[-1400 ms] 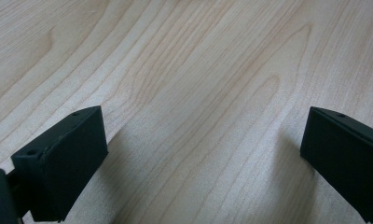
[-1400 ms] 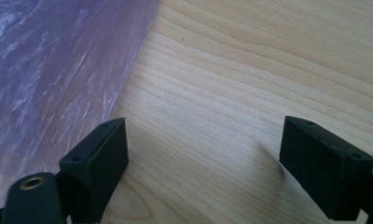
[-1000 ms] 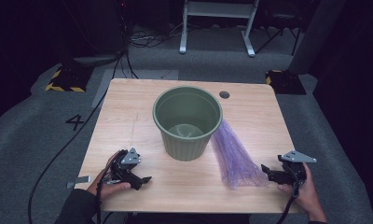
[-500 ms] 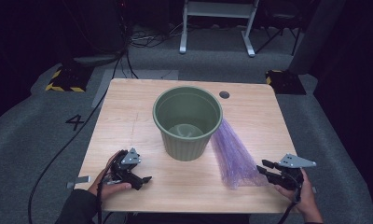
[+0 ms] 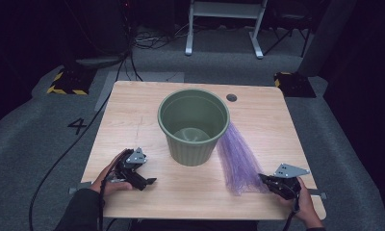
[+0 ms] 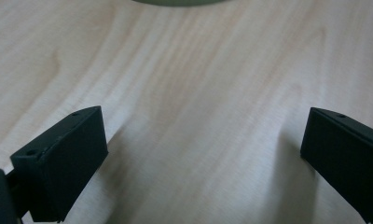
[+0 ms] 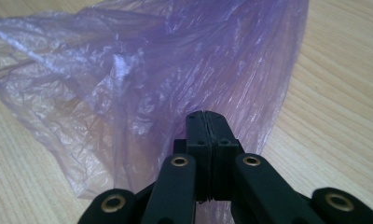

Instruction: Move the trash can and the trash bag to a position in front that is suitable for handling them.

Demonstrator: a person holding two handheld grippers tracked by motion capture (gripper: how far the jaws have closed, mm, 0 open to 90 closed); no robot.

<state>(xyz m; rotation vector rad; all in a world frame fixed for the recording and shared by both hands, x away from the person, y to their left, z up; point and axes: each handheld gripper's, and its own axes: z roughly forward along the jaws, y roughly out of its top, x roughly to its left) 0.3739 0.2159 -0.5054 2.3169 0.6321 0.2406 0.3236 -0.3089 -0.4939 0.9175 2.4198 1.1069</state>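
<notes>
Our right gripper [image 7: 206, 122] has just closed its fingers [image 7: 197, 135] on the near end of the purple plastic bag [image 5: 237, 159]. The bag lies flat on the tabletop [image 5: 133, 120], its long axis running from the near right edge up to the green bin [image 5: 193, 125]. Our left gripper [image 6: 201, 154], fingers wide, rests over bare wood.

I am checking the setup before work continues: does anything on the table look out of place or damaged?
Nothing looks damaged or spilled. The purple plastic bag lies flat and crumpled on the table beside the upright green bin, not inside it; the right gripper is shut on its edge.
</notes>
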